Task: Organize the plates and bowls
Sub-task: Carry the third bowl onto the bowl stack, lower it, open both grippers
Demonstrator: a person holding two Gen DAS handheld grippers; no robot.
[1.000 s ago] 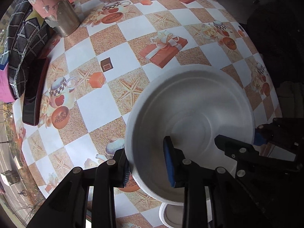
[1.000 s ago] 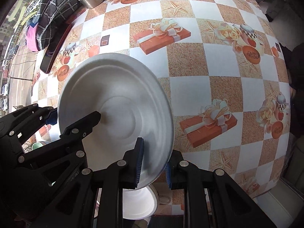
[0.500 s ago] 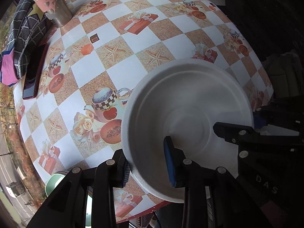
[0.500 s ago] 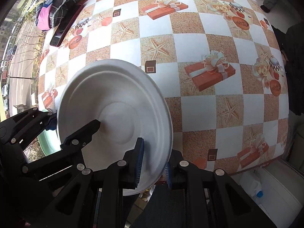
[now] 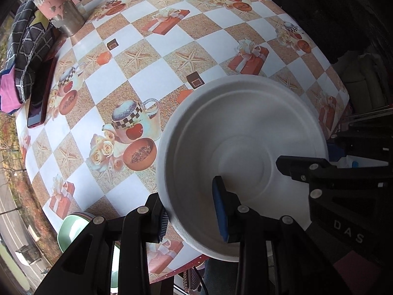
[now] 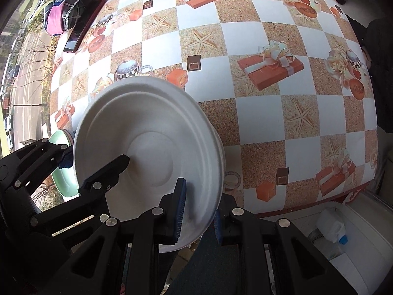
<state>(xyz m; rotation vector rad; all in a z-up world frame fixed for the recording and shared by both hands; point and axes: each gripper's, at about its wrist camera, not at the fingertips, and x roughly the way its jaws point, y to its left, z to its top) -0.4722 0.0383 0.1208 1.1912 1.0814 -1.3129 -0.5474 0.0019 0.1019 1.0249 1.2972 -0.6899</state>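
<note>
Left wrist view, white plate (image 5: pixel 245 132) rim between both jaws

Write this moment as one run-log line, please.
held: white plate | left gripper: shut on rim | right gripper: shut on opposite rim | plate: above table edge | nearby: green bowl

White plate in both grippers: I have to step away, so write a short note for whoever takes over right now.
Left gripper: shut on the white plate, one rim wall between its fingers.
Right gripper: shut on the opposite rim.
The plate hangs in the air over the near edge of the patterned table, not resting on it.
A green bowl sits below, past the table edge; what it rests on is hidden.
Done: plate lifted.
Left: set it down with the other dishes, then release both.
</note>
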